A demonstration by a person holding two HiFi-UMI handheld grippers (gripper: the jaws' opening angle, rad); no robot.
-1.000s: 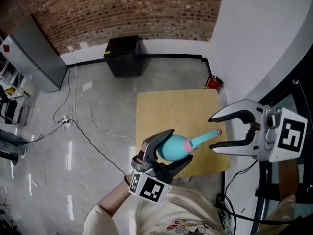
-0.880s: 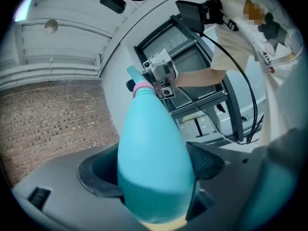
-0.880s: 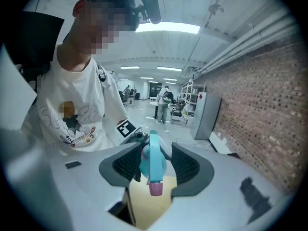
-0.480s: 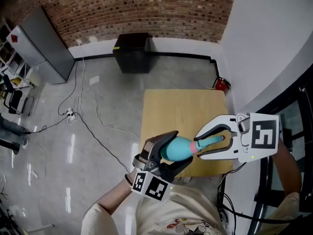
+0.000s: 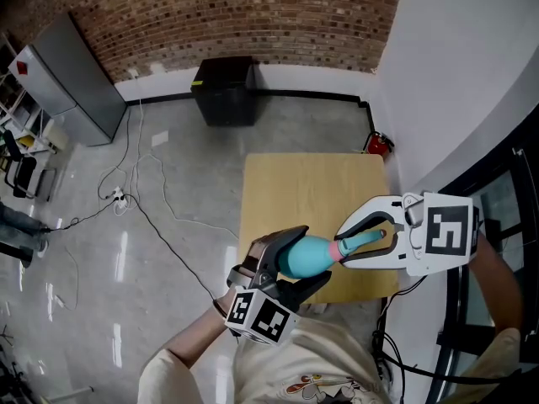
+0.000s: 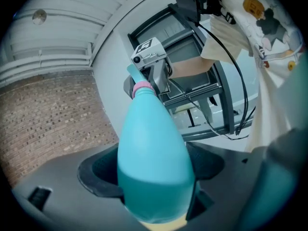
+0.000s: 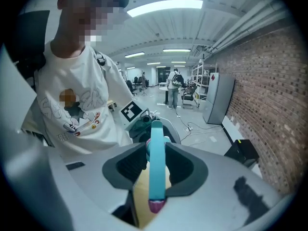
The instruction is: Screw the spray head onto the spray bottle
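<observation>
A person holds a hand-held gripper in each hand over a light wooden counter (image 5: pixel 303 183). Far left, a tall grey metal cabinet (image 5: pixel 67 82) stands against the red brick wall (image 5: pixel 236 15), and loose cables (image 5: pixel 143 183) trail over the floor beside it. A black box (image 5: pixel 223 91) sits at the foot of the wall farther along.

The left hand-held gripper (image 5: pixel 313 252) is clamped on the wide lower body of a teal plastic spray bottle (image 6: pixel 154 153). The bottle is in the air above the near side of the counter, its neck pointing right. A teal spray head (image 5: pixel 362 241) with a pink collar sits on that neck.

The right hand-held gripper (image 5: pixel 340 247) has its jaws round the spray head, tips near the collar. The jaws have just been closing and seem to touch the head on both sides, though how firmly is hard to tell.

A small red fire extinguisher (image 5: pixel 379 144) stands by the white wall past the counter's far right corner.
</observation>
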